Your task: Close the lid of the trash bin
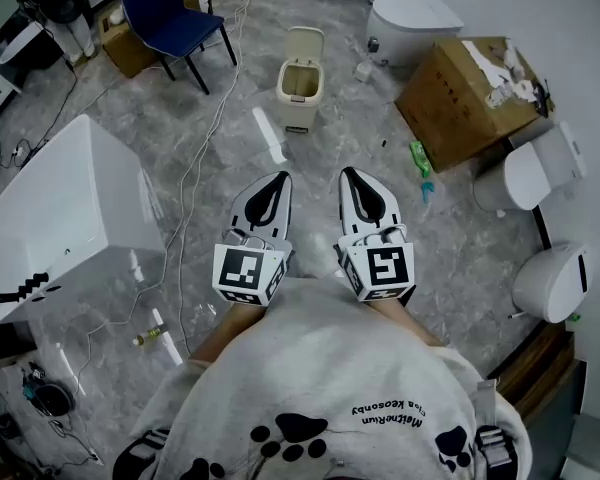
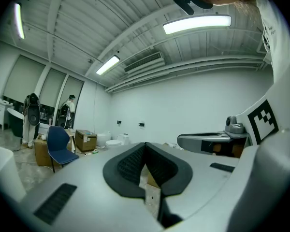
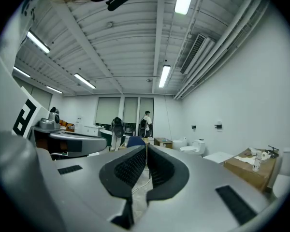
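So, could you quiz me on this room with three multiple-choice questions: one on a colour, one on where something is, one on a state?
1. What colour is the chair?
A red; B blue; C yellow

2. Where does the trash bin stand?
A on the floor, ahead of the left gripper and right gripper; B on the chair; C on a shelf

3. How is the bin's lid?
A shut; B raised, bin open; C lying on the floor

Answers:
1 B: its seat and back are blue.
2 A: the head view shows it on the floor beyond both grippers.
3 B: the lid stands up behind the open mouth.
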`<state>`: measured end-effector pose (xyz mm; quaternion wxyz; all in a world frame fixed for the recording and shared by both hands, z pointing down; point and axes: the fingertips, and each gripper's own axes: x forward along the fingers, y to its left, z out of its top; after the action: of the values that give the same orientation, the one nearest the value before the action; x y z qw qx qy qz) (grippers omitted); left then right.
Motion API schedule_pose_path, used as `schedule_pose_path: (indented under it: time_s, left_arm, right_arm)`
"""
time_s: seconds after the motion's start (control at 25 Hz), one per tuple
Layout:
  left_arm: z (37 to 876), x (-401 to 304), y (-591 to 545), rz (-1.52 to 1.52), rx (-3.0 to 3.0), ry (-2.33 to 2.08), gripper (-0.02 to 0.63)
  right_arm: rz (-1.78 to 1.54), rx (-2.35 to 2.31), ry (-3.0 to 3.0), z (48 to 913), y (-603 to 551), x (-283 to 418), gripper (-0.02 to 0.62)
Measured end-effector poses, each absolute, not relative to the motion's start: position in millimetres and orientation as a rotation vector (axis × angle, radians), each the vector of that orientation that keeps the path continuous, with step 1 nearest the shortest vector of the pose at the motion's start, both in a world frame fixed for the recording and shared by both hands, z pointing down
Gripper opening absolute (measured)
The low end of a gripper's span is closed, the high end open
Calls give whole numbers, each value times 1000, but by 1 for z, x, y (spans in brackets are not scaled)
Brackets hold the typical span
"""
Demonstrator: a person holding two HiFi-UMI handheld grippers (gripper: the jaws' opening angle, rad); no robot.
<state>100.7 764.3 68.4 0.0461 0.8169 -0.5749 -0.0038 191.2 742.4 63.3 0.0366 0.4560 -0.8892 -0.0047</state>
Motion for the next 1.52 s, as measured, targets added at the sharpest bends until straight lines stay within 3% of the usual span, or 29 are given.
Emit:
schedule_pose_path:
  time_s: [0.48, 1.52]
  left_arm:
    - [71, -23, 578, 3, 2565, -1610, 20]
    - [105, -76, 414, 22, 2582, -1486, 20]
  right_arm:
    - [59, 1568, -2625, 70, 561, 84, 35]
    - [125, 1584, -2610, 99, 388, 29, 35]
